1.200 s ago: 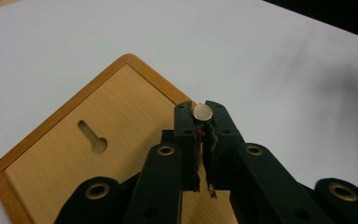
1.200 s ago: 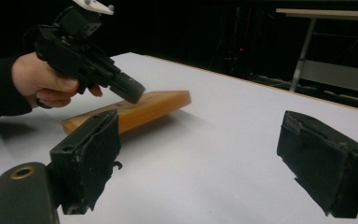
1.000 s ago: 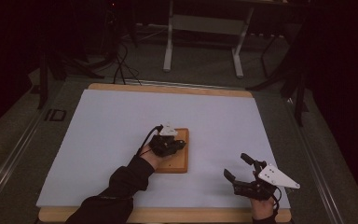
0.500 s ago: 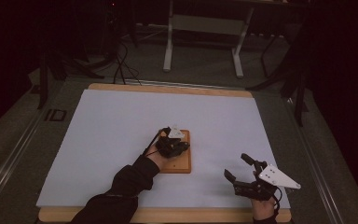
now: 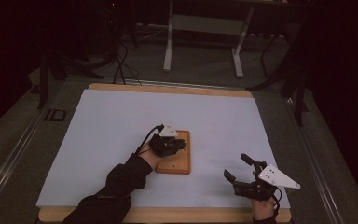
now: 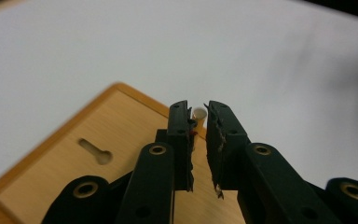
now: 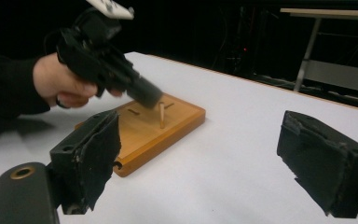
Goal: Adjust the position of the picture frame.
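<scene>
**Left gripper over the wooden board, right gripper parked apart**

In the left gripper view, the left gripper (image 6: pixel 198 140) has its two black jaws drawn close, a narrow slit between them, with the pale round top of a small peg (image 6: pixel 199 113) just beyond the tips. Whether the jaws pinch the peg or only frame it cannot be told. Under them lies the wooden board (image 6: pixel 74 172), with a keyhole-shaped slot (image 6: pixel 95 151) cut in its face.

The right gripper view adds the side look: the peg (image 7: pixel 161 115) stands upright on the board (image 7: pixel 168 128), and the left gripper (image 7: pixel 149 95) slants down at it from above, held in a hand (image 7: pixel 60 84) in a dark sleeve. Its tips are blurred there. Thin straight slots (image 7: pixel 133 111) also mark the board near the peg.

The right gripper (image 7: pixel 196 154) has its jaws spread wide on nothing, pointing toward the board.

From the high view, the board (image 5: pixel 179 161) lies on the white table sheet (image 5: pixel 98 121); the left gripper (image 5: pixel 177 143) sits over the board's far half, the forearm reaching in from its near left. The right gripper (image 5: pixel 240 170) hovers well to the board's right, nearer the person.
</scene>
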Available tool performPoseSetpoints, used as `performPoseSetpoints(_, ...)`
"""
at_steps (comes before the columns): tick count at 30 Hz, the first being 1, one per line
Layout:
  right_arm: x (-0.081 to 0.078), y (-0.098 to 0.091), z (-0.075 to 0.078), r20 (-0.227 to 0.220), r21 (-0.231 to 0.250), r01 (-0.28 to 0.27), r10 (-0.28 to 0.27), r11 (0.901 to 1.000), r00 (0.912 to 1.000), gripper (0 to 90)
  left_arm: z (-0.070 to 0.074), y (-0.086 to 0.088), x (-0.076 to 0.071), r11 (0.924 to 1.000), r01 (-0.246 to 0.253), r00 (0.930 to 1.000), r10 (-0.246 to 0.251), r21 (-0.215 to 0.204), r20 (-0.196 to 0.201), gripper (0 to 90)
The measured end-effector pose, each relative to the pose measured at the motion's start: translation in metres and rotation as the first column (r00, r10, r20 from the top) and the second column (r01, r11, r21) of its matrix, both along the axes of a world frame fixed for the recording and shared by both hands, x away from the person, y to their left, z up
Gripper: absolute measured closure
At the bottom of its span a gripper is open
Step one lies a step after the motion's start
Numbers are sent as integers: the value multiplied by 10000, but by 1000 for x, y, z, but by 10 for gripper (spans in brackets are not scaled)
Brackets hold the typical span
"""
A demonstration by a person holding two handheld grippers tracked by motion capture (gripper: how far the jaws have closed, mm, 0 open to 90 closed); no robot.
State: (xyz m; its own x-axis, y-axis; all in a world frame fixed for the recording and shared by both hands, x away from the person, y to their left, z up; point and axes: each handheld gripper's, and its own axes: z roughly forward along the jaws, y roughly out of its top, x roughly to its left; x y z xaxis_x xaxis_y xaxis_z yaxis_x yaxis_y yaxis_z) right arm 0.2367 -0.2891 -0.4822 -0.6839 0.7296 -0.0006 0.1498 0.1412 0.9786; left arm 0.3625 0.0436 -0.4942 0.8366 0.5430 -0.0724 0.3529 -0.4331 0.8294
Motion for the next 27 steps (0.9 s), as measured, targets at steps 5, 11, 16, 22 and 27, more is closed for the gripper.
performPoseSetpoints(5,0,2,0,5,-92,-27,27,10000,10000,131,10,12,10,9995,-248,9997,248,213,33,899)
performPoseSetpoints(11,0,1,-1,-65,-56,-30,30,10000,10000,131,1,24,28,9963,-703,9975,704,493,4,900)
performPoseSetpoints(16,1,2,-1,-91,-68,-71,70,10000,9999,131,-7,36,47,9919,-1142,9935,1138,561,95,900)
performPoseSetpoints(22,2,4,-2,-172,-76,-130,129,9999,9998,131,-5,34,60,9983,-527,9986,526,241,43,900)
performPoseSetpoints(27,1,5,-3,-172,-137,-174,171,9998,9997,131,-1,6,67,9982,63,10000,-59,596,-79,900)
